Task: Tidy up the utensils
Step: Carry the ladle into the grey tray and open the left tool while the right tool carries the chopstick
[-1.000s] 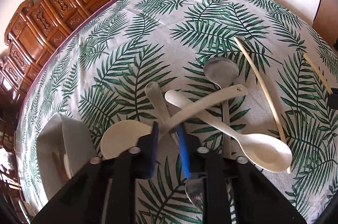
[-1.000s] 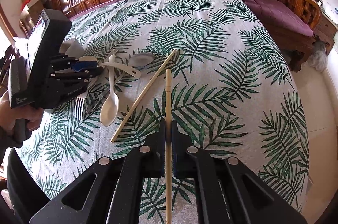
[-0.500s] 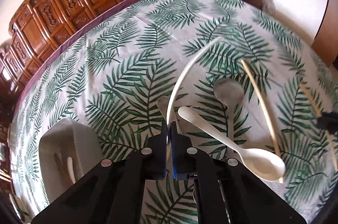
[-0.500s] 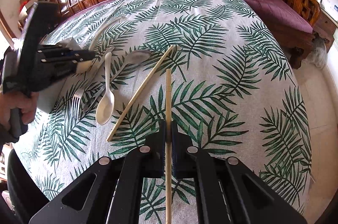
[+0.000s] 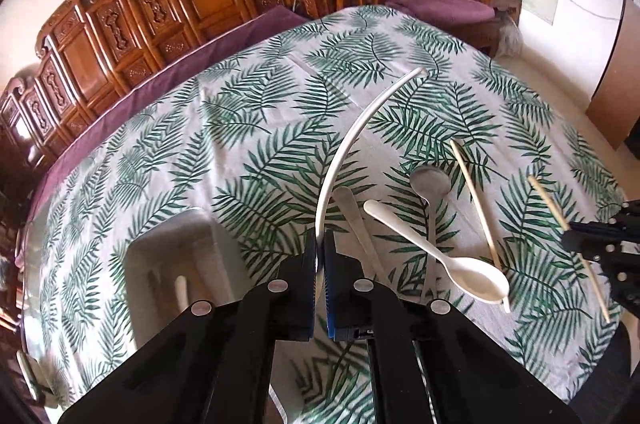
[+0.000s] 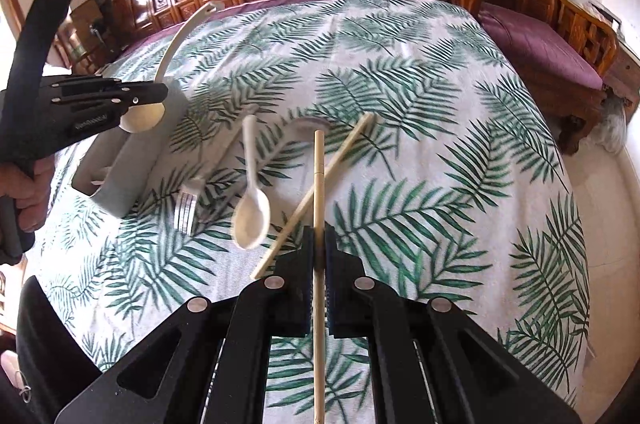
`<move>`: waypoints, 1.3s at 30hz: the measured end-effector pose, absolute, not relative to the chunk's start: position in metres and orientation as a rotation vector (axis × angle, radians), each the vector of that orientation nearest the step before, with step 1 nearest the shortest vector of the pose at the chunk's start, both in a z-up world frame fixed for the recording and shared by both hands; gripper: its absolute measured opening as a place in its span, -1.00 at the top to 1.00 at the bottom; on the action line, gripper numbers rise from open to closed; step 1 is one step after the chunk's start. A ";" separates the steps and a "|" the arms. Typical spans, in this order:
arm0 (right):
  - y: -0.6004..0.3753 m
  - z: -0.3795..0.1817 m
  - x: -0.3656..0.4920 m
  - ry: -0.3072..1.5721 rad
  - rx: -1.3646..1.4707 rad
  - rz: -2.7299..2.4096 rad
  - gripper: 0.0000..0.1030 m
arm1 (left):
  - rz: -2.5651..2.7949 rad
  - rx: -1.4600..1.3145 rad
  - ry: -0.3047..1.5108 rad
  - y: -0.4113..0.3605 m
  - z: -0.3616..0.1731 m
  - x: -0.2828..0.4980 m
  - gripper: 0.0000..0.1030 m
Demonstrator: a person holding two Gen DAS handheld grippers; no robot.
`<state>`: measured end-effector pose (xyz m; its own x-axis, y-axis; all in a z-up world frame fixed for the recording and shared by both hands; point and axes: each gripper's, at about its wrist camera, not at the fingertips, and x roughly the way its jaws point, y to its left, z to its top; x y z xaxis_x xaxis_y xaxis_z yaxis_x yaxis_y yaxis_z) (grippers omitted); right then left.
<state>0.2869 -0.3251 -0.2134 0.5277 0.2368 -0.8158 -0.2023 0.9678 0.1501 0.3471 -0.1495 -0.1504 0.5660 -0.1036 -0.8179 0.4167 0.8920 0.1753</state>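
Utensils: curved cream ladle (image 5: 352, 140) in left tool (image 5: 319, 244); slim wooden chopstick (image 6: 319, 208) in right tool (image 6: 319, 244).

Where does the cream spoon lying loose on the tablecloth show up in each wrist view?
Left wrist: the cream spoon lies right of centre, bowl toward lower right.
Right wrist: left of centre, bowl nearest the camera.
Shared landmark: the loose chopstick lying beside it on the cloth.

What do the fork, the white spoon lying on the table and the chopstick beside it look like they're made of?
Fork: probably steel; grey with a dull metallic shine. White spoon: likely plastic or melamine; matte, cream, uniform, though ceramic can't be ruled out. Chopstick: apparently bamboo or wood; pale tan, unvarnished.
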 end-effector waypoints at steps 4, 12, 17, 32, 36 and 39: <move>-0.310 -0.207 0.287 0.971 0.011 0.271 0.88 | -0.313 0.346 0.924 -0.130 -0.138 0.338 0.95; -0.269 -0.196 0.291 0.958 -0.001 0.312 0.88 | -0.260 0.300 0.963 -0.079 -0.137 0.330 0.94; -0.235 -0.187 0.297 0.947 -0.018 0.352 0.88 | -0.220 0.264 1.008 -0.048 -0.150 0.330 0.94; -0.157 -0.175 0.314 0.948 -0.056 0.420 0.88 | -0.220 0.100 1.042 0.004 -0.162 0.335 0.91; -0.139 -0.174 0.321 0.949 -0.070 0.432 0.88 | -0.223 0.077 1.000 0.018 -0.150 0.330 0.88; -0.125 -0.172 0.326 0.945 -0.068 0.444 0.88 | -0.214 0.071 0.975 0.030 -0.145 0.325 0.75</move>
<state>0.3261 -0.1246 -0.1720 0.5031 0.3376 -0.7956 -0.3964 0.9081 0.1347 0.3252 0.0303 -0.1446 0.5422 -0.1481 -0.8271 0.2115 0.9767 -0.0362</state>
